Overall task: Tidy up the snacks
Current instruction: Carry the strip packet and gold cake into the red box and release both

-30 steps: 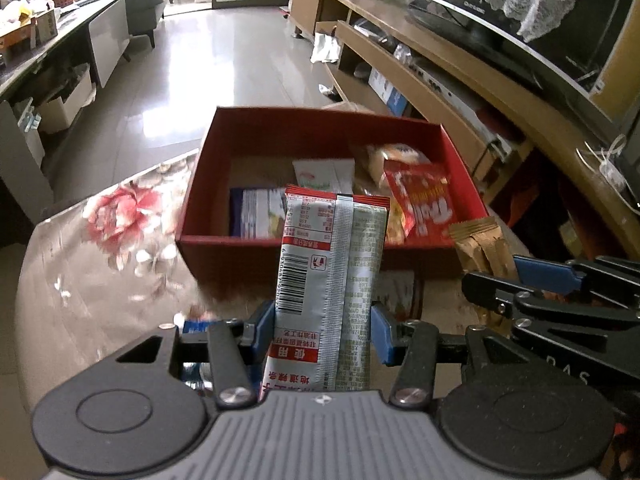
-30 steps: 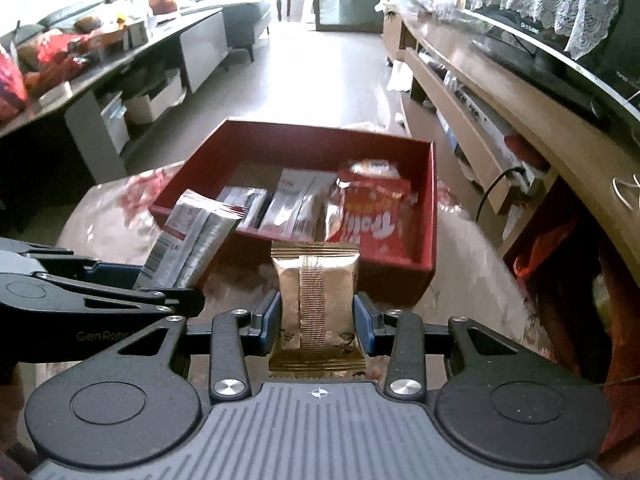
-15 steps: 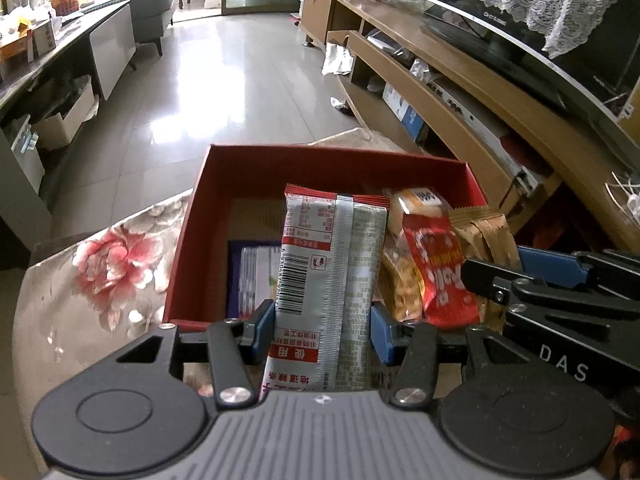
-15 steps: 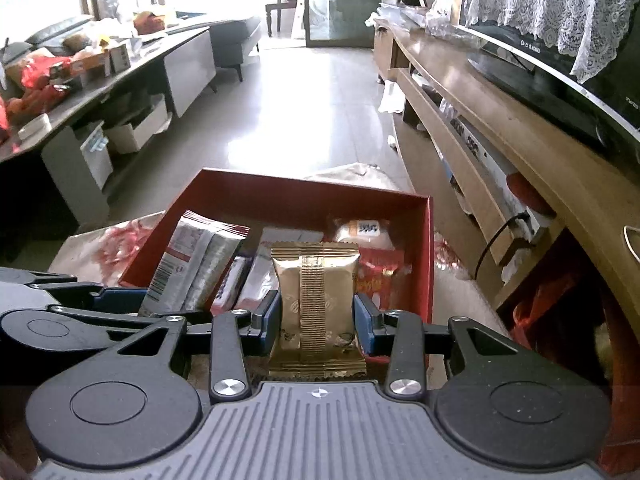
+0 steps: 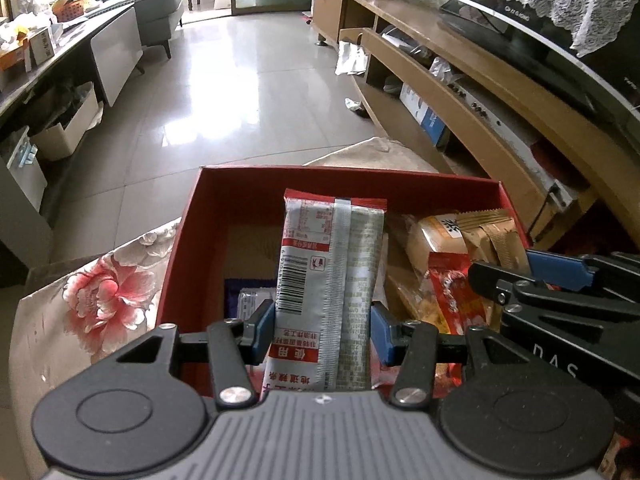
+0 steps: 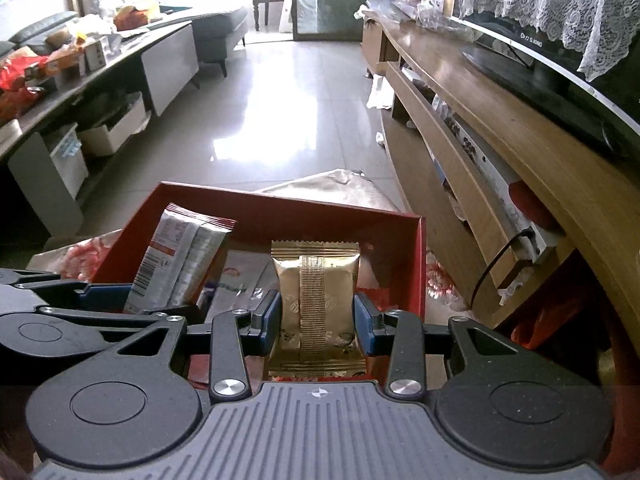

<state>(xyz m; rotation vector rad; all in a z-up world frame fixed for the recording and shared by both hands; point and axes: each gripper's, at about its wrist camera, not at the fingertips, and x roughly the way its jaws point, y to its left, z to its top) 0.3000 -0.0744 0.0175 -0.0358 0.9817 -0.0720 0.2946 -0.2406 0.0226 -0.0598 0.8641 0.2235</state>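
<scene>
Left claw (image 5: 322, 334) is clamped on a tall silver packet (image 5: 330, 284) with red ends and a barcode, pads on both long edges. The packet stands upright, back seam facing the camera. It sits over the near-middle of the red box (image 5: 224, 188), above the box floor.

Right claw (image 6: 316, 322) is clamped on a gold packet (image 6: 314, 300), also upright, seam toward the camera. It hangs over the right part of the same box (image 6: 420, 264), close to the right wall.

In the left view the right claw (image 5: 500, 276) comes in from the right edge with the gold packet (image 5: 494, 234) at its tip. In the right view the left claw (image 6: 132, 300) comes in from the left with the silver packet (image 6: 180, 256) tilted.

Box contents, left view:
- red snack bag (image 5: 452, 296) at right
- orange-yellow packet (image 5: 436, 236) behind it
- blue-edged packet (image 5: 244, 300) flat at lower left

Right view also shows a pale flat packet (image 6: 236, 284) lying in the middle.

The box sits on a desk with a floral cloth (image 5: 100, 292). Both claws are side by side, close but not touching.
</scene>
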